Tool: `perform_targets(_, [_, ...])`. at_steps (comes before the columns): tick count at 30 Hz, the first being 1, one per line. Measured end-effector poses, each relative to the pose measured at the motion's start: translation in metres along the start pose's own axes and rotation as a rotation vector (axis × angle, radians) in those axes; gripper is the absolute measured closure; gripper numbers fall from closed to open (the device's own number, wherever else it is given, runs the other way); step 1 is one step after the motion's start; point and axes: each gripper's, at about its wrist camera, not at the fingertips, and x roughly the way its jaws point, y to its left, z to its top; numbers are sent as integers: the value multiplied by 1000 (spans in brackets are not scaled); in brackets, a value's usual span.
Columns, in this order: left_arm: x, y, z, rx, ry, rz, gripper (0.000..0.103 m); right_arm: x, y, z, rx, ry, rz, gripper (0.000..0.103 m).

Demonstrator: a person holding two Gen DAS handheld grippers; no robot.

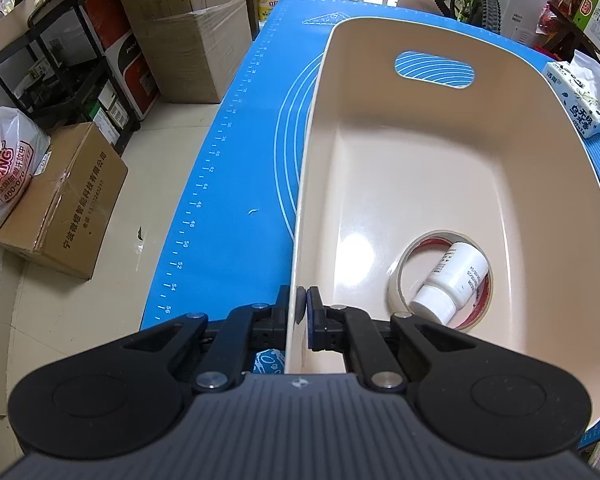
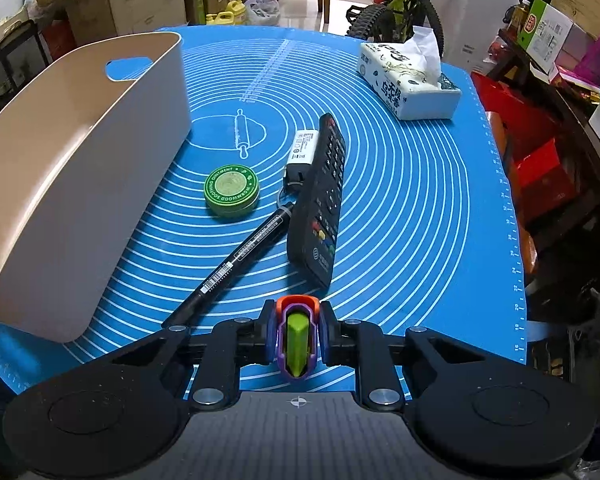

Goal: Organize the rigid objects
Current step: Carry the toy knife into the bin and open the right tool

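Observation:
My left gripper (image 1: 299, 305) is shut on the near left wall of a beige plastic bin (image 1: 420, 168), one finger outside and one inside. Inside the bin lie a roll of tape (image 1: 396, 280) and a white bottle (image 1: 452, 280) resting in its ring. My right gripper (image 2: 298, 334) is shut on a small orange, purple and green toy (image 2: 297, 340), held just above the blue mat (image 2: 420, 200). Ahead of it on the mat lie a black marker (image 2: 236, 260), a black remote (image 2: 320, 204), a green round tin (image 2: 231, 190) and a small white box (image 2: 303, 147). The bin (image 2: 80, 184) stands to the left.
A tissue pack (image 2: 404, 80) sits at the mat's far right corner. Cardboard boxes (image 1: 60, 200) and a black shelf (image 1: 60, 60) stand on the floor left of the table. A bicycle (image 2: 396, 8) and cluttered shelves lie beyond the far and right edges.

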Motion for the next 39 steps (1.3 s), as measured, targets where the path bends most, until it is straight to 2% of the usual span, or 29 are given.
perform_targets(18, [-2,1,1,-6,-6,-10,95,-40,7,5,4,-131,-12,73])
perform_targets(30, [-5,1,1,-11,-14,-18,96,-110,20,17,-32,-346,-43,73])
perform_targets(39, [-7,1,1,-15,-16,-22,96,-153,44,66,-70,-496,-8,73])
